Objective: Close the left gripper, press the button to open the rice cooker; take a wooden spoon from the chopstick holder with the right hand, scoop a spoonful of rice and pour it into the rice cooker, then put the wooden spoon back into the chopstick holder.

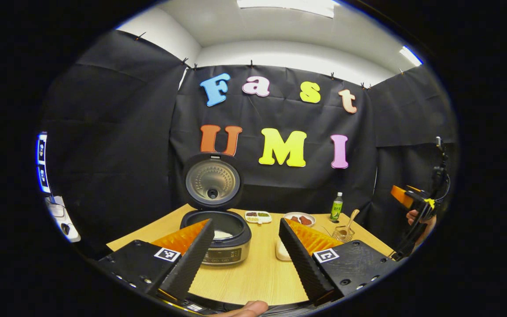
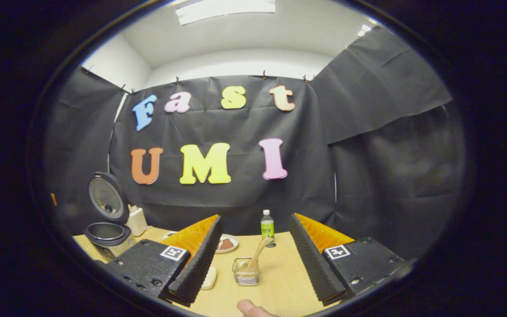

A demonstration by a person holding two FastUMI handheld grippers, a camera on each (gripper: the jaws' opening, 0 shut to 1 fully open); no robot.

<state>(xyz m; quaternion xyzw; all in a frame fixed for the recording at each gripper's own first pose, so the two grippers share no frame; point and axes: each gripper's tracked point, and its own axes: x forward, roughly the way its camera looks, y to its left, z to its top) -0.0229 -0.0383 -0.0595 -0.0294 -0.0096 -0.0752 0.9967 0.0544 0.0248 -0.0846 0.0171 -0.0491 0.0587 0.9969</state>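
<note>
The rice cooker (image 1: 218, 242) stands open on the wooden table (image 1: 258, 273), its lid (image 1: 212, 180) raised and white rice visible inside. My left gripper (image 1: 246, 222) hovers open in front of it, holding nothing. The wooden spoon (image 1: 351, 218) leans in the clear chopstick holder (image 1: 343, 233) at the right. My right gripper (image 2: 255, 218) is open and empty, held back from the chopstick holder (image 2: 246, 273) and its wooden spoon (image 2: 258, 256). The open rice cooker (image 2: 108, 237) sits far left there. A hand holds the right gripper (image 1: 416, 200) off the table's right edge.
A green bottle (image 1: 336, 206), a plate of red food (image 1: 299, 219) and a small white dish (image 1: 258, 216) stand at the back. A white bowl (image 1: 281, 252) sits partly hidden behind one finger. A white container (image 2: 137, 220) stands beside the cooker.
</note>
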